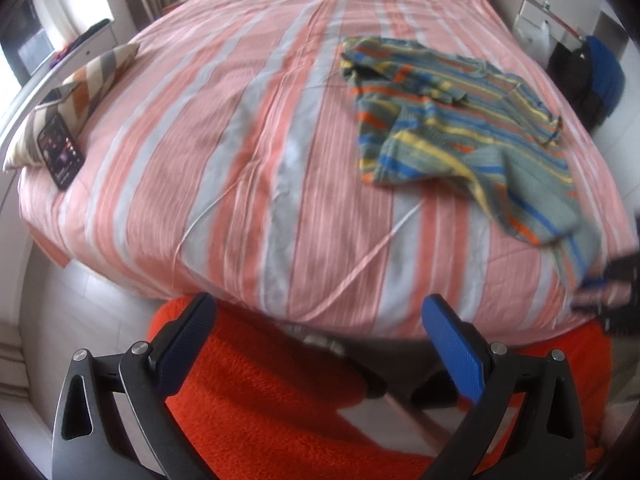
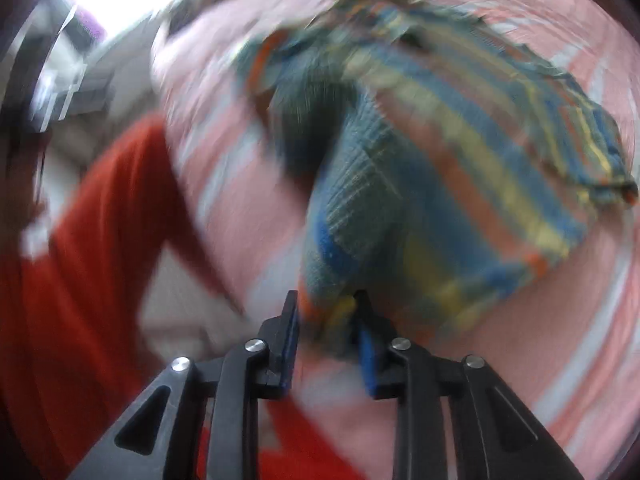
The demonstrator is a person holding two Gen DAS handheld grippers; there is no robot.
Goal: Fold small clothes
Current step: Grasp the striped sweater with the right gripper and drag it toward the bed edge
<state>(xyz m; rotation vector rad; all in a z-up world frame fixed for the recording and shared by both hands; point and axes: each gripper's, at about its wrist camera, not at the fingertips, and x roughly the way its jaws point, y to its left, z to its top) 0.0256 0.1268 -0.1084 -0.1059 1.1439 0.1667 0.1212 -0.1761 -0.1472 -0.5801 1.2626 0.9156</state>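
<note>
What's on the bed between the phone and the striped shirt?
Nothing: in the left wrist view only bare striped bedspread lies between the phone and the striped shirt.

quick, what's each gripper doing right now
left gripper: open, holding nothing.
right gripper: closed on an edge of the striped shirt.

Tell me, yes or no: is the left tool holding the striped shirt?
No, the left tool is open and empty, with the multicoloured striped shirt lying apart on the pink striped bedspread.
</note>
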